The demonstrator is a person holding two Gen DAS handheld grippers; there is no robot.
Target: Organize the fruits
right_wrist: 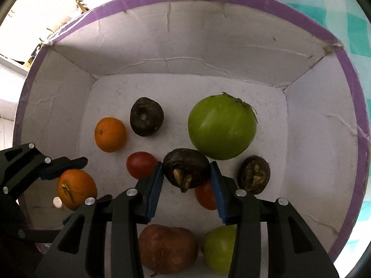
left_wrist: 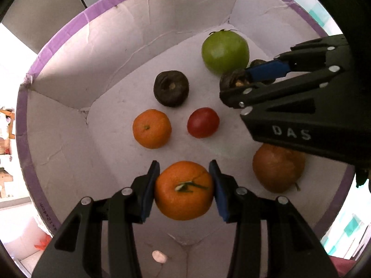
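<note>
Nearest the left wrist camera, the left gripper (left_wrist: 184, 188) has its blue pads pressed on either side of a stemmed orange (left_wrist: 184, 190), jaws narrowed to the fruit's width, hanging just above the floor of the purple-rimmed box (left_wrist: 58, 32). In the right wrist view the right gripper (right_wrist: 186, 186) clamps a dark wrinkled fruit (right_wrist: 186, 168) in the same way, also inside the box and over its floor.

Both hands look to be at the placing step: each carries one fruit down into the box, and neither fruit appears set down yet.

Further into the box, beyond the held orange, lie a red tomato (left_wrist: 203, 122) and a second orange (left_wrist: 151, 128) side by side, then another dark fruit (left_wrist: 171, 89), and nearest the far wall a large green fruit (left_wrist: 225, 52). A brownish pear-like fruit (left_wrist: 278, 168) sits by the box's right wall.

The next move, by my reading, calls for lowering each fruit onto a bare patch of the box floor beside its own kind, then spreading the jaws and lifting straight up, so that the neighbours are not knocked. The right gripper has little free floor under it.
</note>
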